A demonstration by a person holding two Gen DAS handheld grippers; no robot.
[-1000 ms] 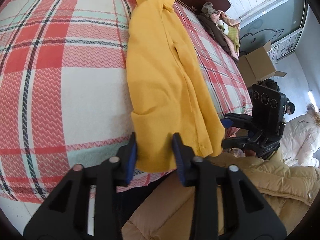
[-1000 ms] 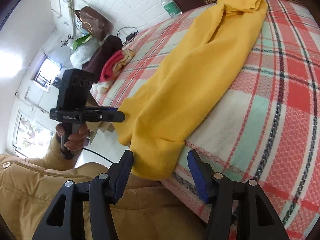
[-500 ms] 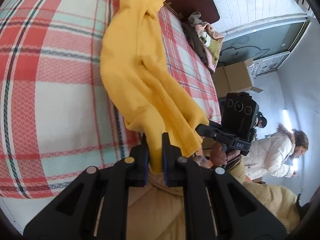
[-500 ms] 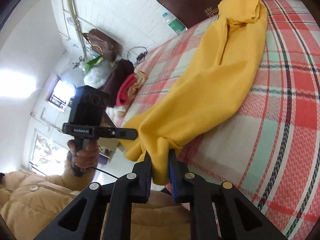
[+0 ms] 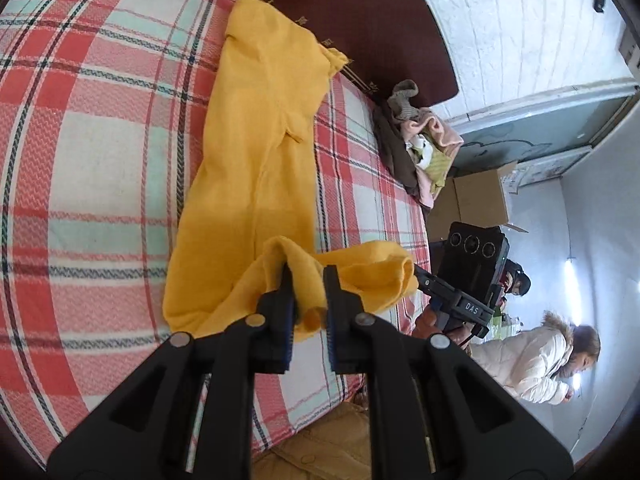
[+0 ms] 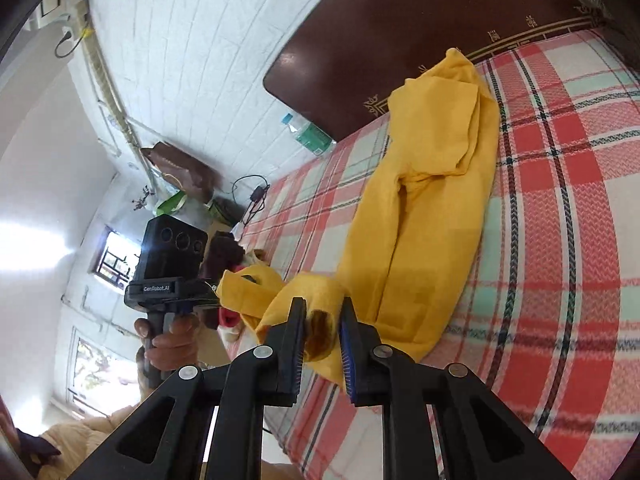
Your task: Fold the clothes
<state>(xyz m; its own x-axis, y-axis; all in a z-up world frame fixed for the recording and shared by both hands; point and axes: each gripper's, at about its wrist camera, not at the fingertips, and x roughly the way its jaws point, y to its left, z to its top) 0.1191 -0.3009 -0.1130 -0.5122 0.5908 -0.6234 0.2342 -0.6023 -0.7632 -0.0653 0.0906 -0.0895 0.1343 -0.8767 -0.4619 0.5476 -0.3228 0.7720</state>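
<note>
A long yellow garment lies lengthwise on the plaid bed, running up to the headboard. Its near hem is lifted off the bed and held at two corners. My left gripper is shut on one hem corner. In the right wrist view my right gripper pinches the other corner of the yellow garment; its jaws are opening slightly with the cloth still pressed between the pads. Each view shows the other gripper beside it: the right gripper and the left gripper, with the hem sagging between them.
A dark wooden headboard closes the far end of the bed. A pile of clothes sits at the bed's right edge, with a cardboard box beyond. A person in a white coat stands at right. A bottle lies by the headboard.
Both grippers closed on the garment's near hem, then lifted it and carried it up the bed towards the headboard. The hem now hangs folded back over the garment's lower part.
</note>
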